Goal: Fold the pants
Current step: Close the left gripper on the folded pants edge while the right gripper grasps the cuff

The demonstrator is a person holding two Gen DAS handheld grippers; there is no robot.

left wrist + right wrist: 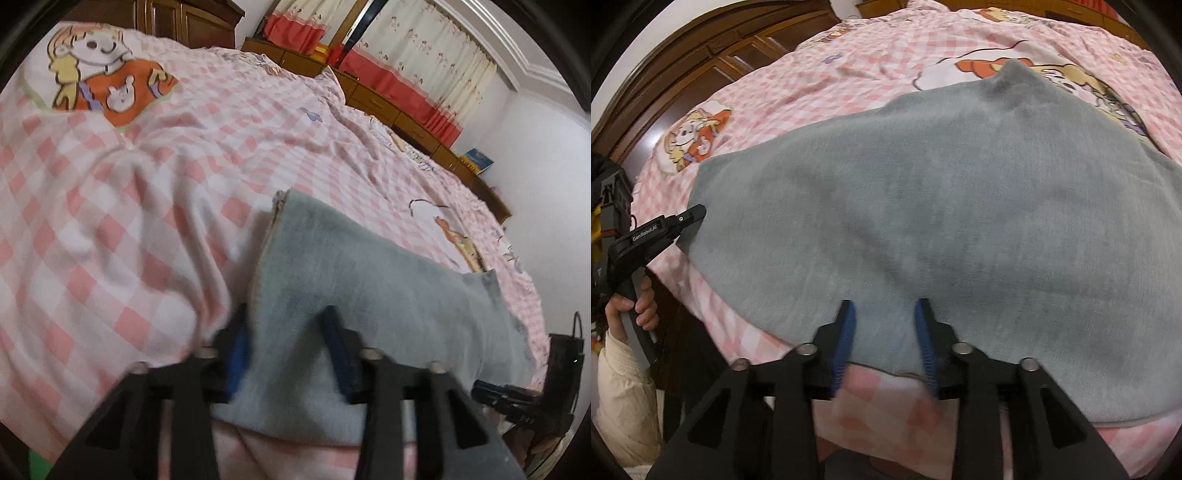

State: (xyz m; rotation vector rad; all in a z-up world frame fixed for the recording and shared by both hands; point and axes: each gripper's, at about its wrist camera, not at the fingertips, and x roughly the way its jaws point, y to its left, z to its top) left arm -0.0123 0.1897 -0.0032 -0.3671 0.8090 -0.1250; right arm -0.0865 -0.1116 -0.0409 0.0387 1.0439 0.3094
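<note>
The grey pants (923, 206) lie spread flat on the bed (110, 221), over a pink-and-white checked cover with cartoon prints. The left claw (286, 325) stands open, its blue-padded fingers straddling the near left corner of the fabric — one finger out over the checked cover, the other over the grey cloth; whether it touches the cloth I cannot tell. The right claw (884, 314) is open too, both fingers over the pants' near hem, gripping nothing. In the right wrist view the pants' near edge runs just beside the bed's front edge, and the left claw sits at the fabric's left corner. Beyond the pants' far and left edges the cover lies rumpled but open — wooden furniture (388, 99) and curtains (424, 51) stand well apart.
</note>
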